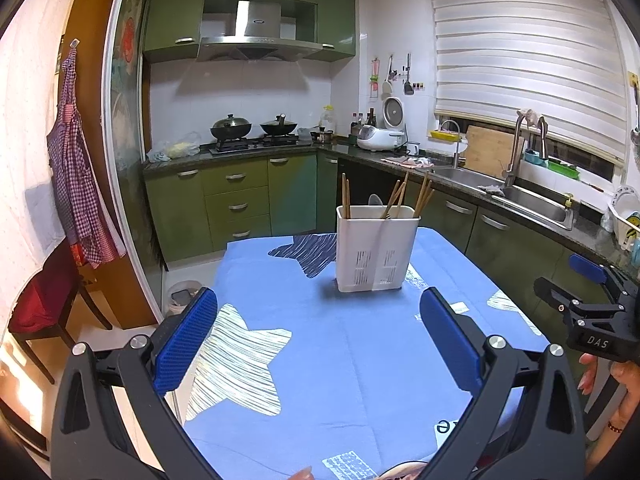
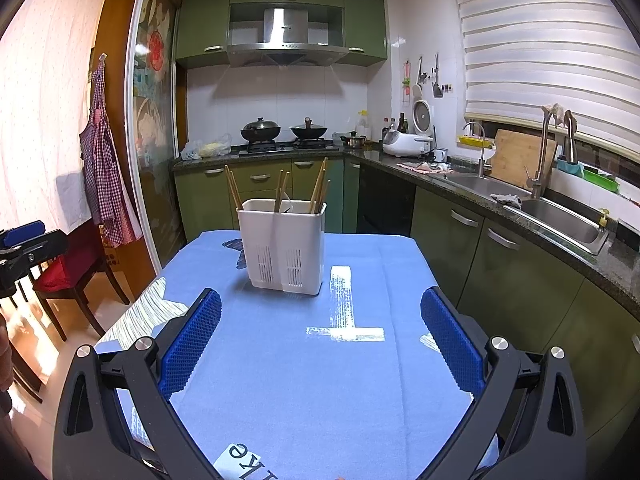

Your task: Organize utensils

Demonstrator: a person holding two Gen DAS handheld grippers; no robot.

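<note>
Left gripper [image 1: 318, 334] jaws spread wide, nothing between the blue pads, hovering over the near part of the table. Right gripper [image 2: 320, 338] same: jaws wide apart, empty, above the blue star-print tablecloth [image 2: 288, 380]. In the left wrist view the right gripper also shows at the right edge, held by a hand [image 1: 618, 392].

Further out on the table stands a white utensil holder [image 1: 377, 249], upright, toward the far half of the cloth, well apart from both grippers. Wooden chopsticks [image 1: 346, 196] stick up from its compartments, leaning different ways; a grey utensil tip [image 1: 375, 199] peeks from the middle; cannot tell what kind.

Behind: green cabinets [image 2: 260, 184], stove with two woks [image 2: 260, 130], rice cooker [image 2: 404, 142], sink [image 2: 560, 216], range hood [image 2: 286, 38], checked apron [image 2: 102, 168] hanging at left.
</note>
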